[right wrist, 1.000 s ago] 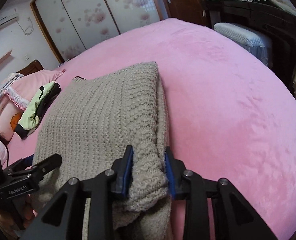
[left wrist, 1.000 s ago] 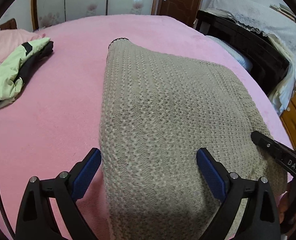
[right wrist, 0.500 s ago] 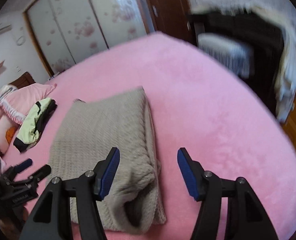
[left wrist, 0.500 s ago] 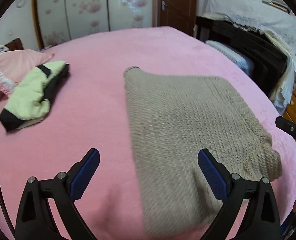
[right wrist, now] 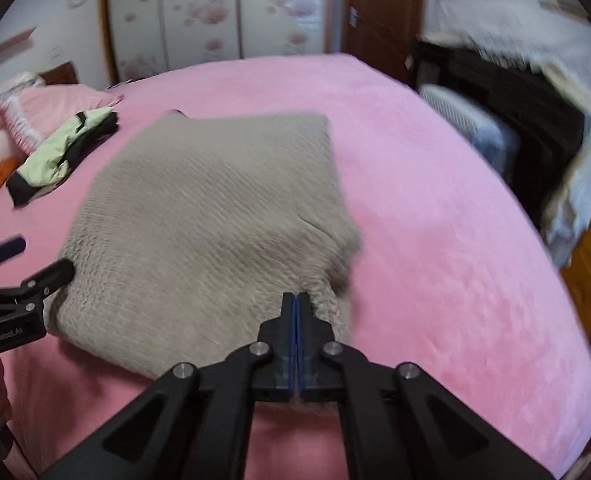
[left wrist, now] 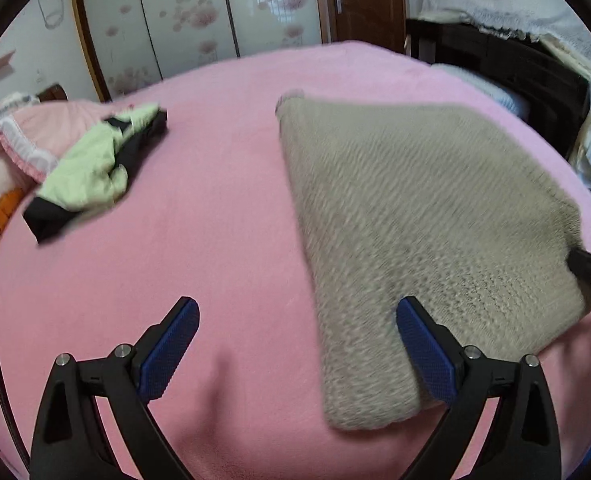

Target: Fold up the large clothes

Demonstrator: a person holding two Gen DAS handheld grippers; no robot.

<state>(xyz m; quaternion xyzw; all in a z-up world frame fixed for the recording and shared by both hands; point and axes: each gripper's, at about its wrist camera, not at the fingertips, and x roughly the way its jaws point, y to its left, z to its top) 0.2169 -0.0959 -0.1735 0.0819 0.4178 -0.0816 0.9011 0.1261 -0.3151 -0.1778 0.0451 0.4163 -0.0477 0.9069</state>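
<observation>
folded beige sweater (left wrist: 415, 216) is laid flat on pink bed (left wrist: 215, 216) — left gripper (left wrist: 295, 344) fingers spread, nothing held; right gripper (right wrist: 296, 300) fingers clenched at sweater's near edge (grasp unclear).

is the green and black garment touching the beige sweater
Apart. The left wrist view shows bare pink bedspread between the green and black garment and the beige sweater.

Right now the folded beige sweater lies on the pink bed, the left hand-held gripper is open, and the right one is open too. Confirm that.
Not quite. The right hand-held gripper is shut, its pads pressed together, as the right wrist view shows. The sweater does lie folded on the bed, and the left hand-held gripper is open.
</observation>
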